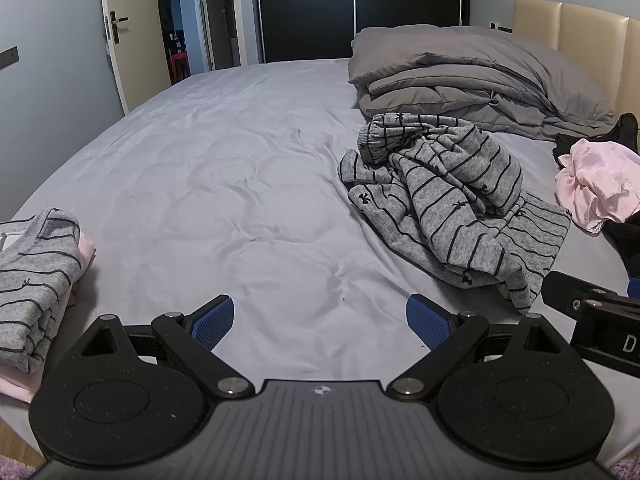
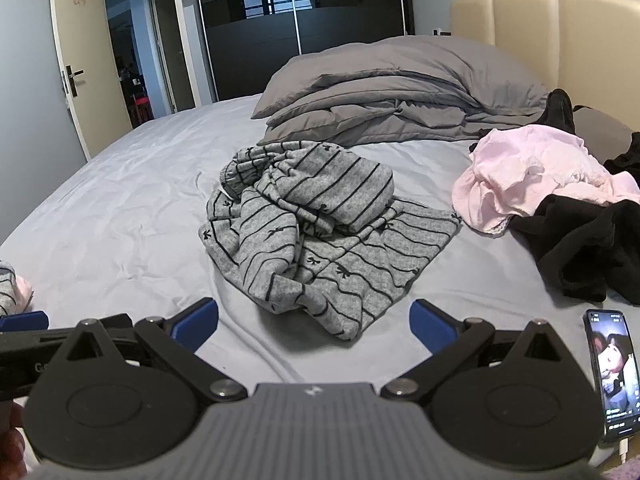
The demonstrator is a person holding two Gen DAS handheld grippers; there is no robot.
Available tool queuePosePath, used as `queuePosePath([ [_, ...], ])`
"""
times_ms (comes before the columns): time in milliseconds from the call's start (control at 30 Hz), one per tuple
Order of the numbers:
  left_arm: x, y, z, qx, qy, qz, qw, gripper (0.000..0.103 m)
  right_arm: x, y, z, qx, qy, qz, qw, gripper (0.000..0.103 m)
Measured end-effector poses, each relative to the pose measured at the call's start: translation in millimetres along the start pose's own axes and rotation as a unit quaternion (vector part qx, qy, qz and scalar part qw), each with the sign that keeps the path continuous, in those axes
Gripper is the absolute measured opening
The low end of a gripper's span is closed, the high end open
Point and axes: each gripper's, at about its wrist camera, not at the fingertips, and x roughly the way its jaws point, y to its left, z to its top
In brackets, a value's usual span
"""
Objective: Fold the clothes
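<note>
My left gripper [image 1: 320, 322] and right gripper [image 2: 314, 326] hover above the bed sheet [image 1: 208, 184], fingers spread wide, gripping nothing. The crumpled striped garment [image 2: 316, 236] lies just ahead of my right gripper; a folded stack [image 1: 34, 284] sits far left.

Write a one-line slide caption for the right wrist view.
Open right gripper hovers before a crumpled grey striped garment on the bed, pink and black clothes waiting alongside.
</note>
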Motion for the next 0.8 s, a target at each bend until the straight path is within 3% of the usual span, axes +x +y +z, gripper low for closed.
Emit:
queuePosePath([
  [400,20.4,-3.4,1.7,0.0,0.01,0.003,0.9999,0.092,14.4,-0.3,1.9,-0.007,0.009,-0.001,1.0,0.1],
  [533,33.5,-4.6,9.4,-0.009,0.019,-0.005,0.9998,0.082,29.2,-1.5,12.1,-0.011,0.014,0.001,1.0,0.088],
  [800,60.1,-6.7,36.2,-0.016,0.015,-0.011,0.9997,0.072,58.8,-4.1,32.4,-0.018,0.025,0.006,0.999,0.067],
])
